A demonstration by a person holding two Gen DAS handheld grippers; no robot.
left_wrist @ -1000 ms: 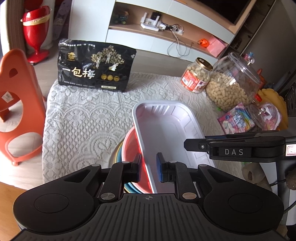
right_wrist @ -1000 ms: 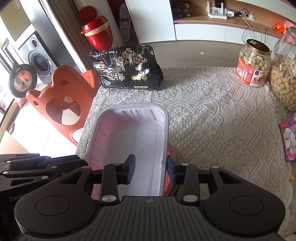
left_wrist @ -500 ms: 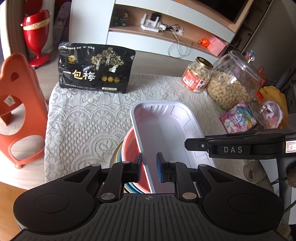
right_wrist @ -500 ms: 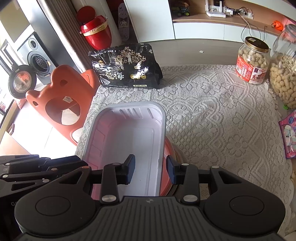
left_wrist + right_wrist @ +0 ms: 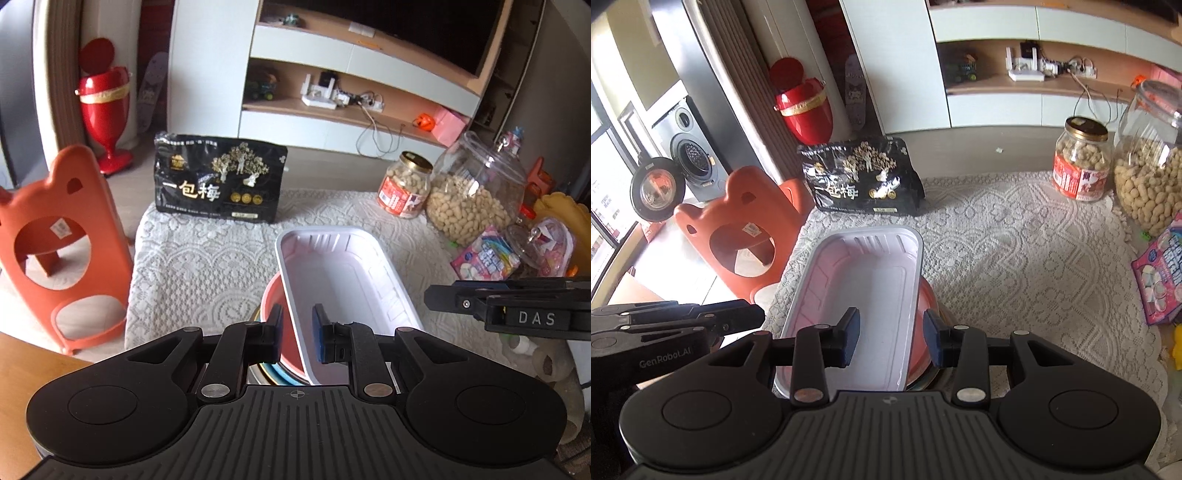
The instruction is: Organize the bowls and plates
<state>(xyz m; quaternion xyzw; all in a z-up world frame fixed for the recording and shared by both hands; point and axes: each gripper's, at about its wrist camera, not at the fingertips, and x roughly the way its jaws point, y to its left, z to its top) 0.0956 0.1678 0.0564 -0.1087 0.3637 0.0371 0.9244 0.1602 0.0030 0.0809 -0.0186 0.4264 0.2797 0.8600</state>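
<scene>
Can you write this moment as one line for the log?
left claw: astride left rim of white tray, grip unclear | right claw: open, astride right rim | white tray: on red bowl

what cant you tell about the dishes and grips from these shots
- Bowl stack, both views: count unclear; the white tray and tool bodies cover most of it.
- Left tool: straddles the tray's rim; contact unclear.
- Right tool: the same.

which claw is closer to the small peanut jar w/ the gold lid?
Right claw, judged by the jar's apparent size; it straddles the white tray's right rim. Left claw straddles the left rim, farther across the table.
</scene>
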